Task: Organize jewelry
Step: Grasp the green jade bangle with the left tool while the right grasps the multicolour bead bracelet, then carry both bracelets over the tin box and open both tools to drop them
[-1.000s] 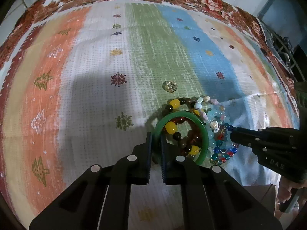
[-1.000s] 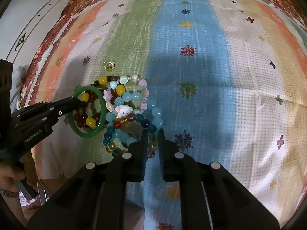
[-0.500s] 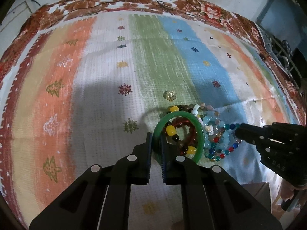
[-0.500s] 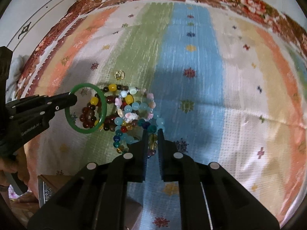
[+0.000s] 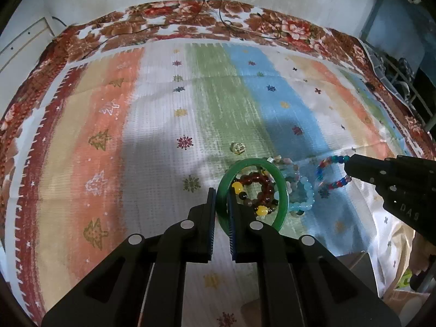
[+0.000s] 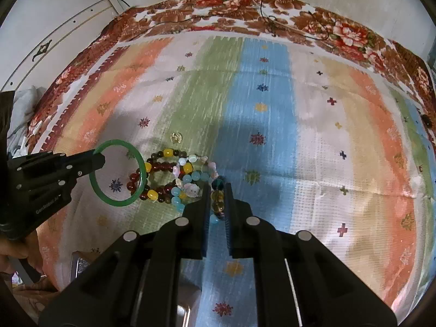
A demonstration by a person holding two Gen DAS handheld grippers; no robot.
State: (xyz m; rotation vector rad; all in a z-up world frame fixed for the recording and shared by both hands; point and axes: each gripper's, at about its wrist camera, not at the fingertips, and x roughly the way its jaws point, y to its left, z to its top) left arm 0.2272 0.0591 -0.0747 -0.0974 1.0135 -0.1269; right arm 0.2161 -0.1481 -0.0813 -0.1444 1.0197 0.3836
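Observation:
My left gripper [image 5: 222, 194] is shut on a green bangle [image 5: 282, 188] and holds it above the striped cloth; the bangle also shows in the right wrist view [image 6: 141, 174]. My right gripper [image 6: 217, 190] is shut on a multicoloured bead bracelet [image 6: 218, 197], lifted off the pile; in the left wrist view that bracelet [image 5: 325, 163] hangs from its tip. A pile of bead bracelets [image 6: 169, 179] lies on the cloth: dark red beads, yellow and brown beads, pale blue beads. A small gold ring [image 5: 237, 147] lies beyond the pile.
The striped cloth [image 5: 152, 136] covers a bed with a floral border [image 5: 190, 24]. Cables [image 6: 272, 19] trail across the far edge. A metal rack [image 5: 395, 81] stands at the right. A box edge [image 6: 81, 267] shows below the near edge.
Both grippers have risen and pulled back from the bed. The green bangle has come up off the pile to the left. The multicoloured bracelet has come up and away to the right.

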